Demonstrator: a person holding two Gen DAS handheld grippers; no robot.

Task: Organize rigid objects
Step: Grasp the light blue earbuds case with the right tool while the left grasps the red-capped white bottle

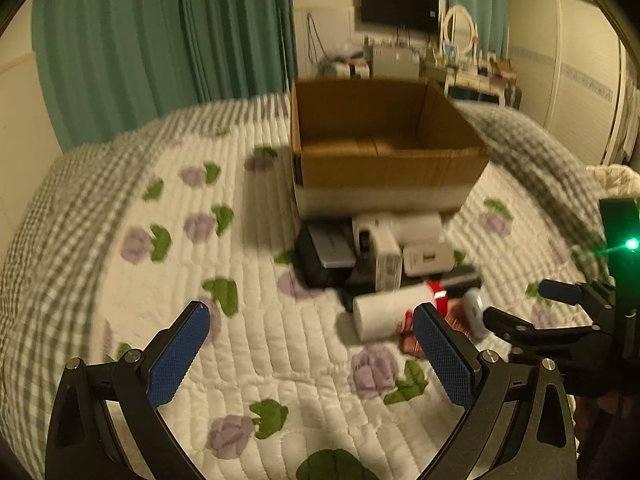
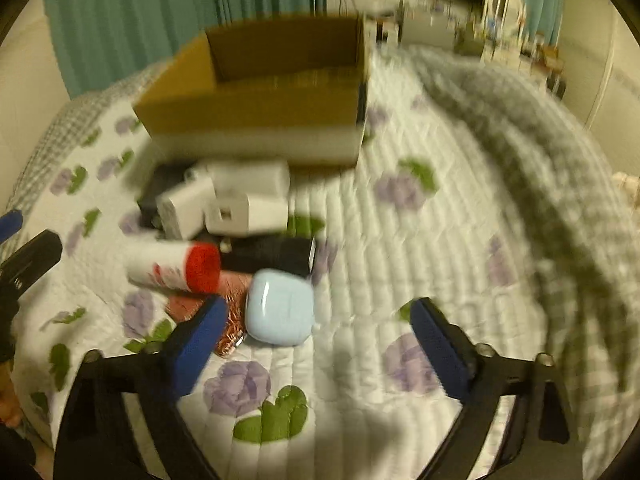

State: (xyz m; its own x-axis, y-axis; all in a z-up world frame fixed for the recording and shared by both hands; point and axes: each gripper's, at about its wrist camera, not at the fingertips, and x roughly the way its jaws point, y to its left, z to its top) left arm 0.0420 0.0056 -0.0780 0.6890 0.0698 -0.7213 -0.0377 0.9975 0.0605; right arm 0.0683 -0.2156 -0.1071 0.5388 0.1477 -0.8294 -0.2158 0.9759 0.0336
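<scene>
Your left gripper [image 1: 310, 354]: its two blue pads stand wide apart over the bed cover. Nothing is between them. It is let go, holding nothing.

Your right gripper [image 2: 316, 346]: its pads stand apart too, with bare cover between them. No pad presses on anything.

Blue case [image 2: 279, 307]: a small, round-cornered, light blue case lies flat on the bed, just beyond your right gripper's left pad. It has no clear long side. It is the nearest thing in the pile.

Shiny pink packet [image 2: 228, 312]: it lies flat, partly under the blue case and the can. Your left pad hides some of it.

White can with red cap [image 2: 176, 266]: it lies on its side. In the right wrist view its long side runs left to right, and the red cap points right, toward the blue case. It touches the packet.

Black flat box [image 2: 276, 256]: it lies behind the can and the case, long side running left to right.

White blocks [image 2: 240, 196]: a few white boxy things sit in a heap past the black box, leaning on each other. The view is blurry, so you cannot tell what they are.

Dark box [image 1: 316, 252]: it sits at the left of the heap, right by the white blocks.

Cardboard box [image 1: 384, 168]: open at the top, it stands past the heap, toward the far edge of the bed. The heap almost touches its near wall.

Bed cover [image 1: 280, 340]: white, quilted, with purple flowers and green leaves.

Grey checked blanket [image 2: 560, 184]: it lies bunched along the right side of the bed.

Green curtains [image 1: 160, 40]: they hang beyond the bed.
</scene>
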